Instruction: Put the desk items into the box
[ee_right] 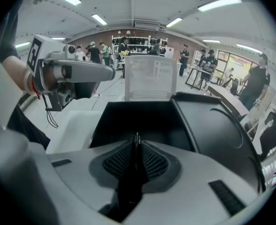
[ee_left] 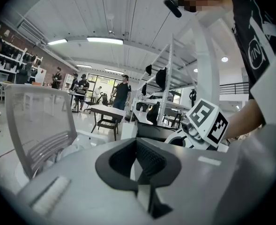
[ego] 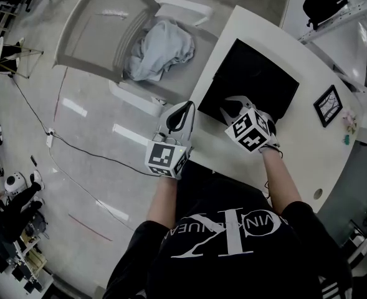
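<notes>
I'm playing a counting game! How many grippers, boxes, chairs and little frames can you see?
grippers: 2 (left gripper, right gripper)
black box: 1
chair: 1
black frame: 1
Total: 5

Two grippers, namely left gripper (ego: 188,108) and right gripper (ego: 227,112), one black box (ego: 252,80), one white desk (ego: 295,161), one white chair (ego: 102,23), one grey cloth (ego: 161,48), one small framed picture (ego: 328,104), one black bag (ego: 323,5).
</notes>
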The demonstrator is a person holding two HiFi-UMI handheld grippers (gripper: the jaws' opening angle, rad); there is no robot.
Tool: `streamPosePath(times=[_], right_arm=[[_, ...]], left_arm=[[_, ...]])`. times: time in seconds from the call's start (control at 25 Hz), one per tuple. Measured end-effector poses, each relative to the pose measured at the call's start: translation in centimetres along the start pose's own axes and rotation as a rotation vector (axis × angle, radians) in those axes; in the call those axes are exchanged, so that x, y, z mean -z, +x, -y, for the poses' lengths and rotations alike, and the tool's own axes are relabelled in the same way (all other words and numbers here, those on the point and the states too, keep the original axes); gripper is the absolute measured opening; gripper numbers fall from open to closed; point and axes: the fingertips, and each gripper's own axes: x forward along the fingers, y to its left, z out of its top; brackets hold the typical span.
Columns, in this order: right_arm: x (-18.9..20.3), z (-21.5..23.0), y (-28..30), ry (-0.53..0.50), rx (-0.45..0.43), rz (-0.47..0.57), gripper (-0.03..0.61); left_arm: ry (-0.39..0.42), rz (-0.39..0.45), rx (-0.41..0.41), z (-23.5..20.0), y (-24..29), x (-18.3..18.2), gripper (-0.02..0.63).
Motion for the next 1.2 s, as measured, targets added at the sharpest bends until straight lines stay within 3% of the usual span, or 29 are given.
streamPosePath(times=[0.68, 1.0, 1.2], right_arm=[[0.3, -0.2, -0.6, -0.001, 0.014, -0.020, 0.051], [-0.7, 0.2, -3.2, 0.005, 0.126, 0.023, 0.049], [-0.9, 0.6, -5.8, 0.120, 0.194, 0.114, 0.035]], left_arm=[[-0.004, 0.010, -0.009, 0.3, -1.4, 0.3, 0.011], [0.022, 0.026, 0.038, 1.0, -1.7, -0.2, 0.011], [0.049, 0.035, 0.089, 1.8, -1.5, -1.1, 0.011]])
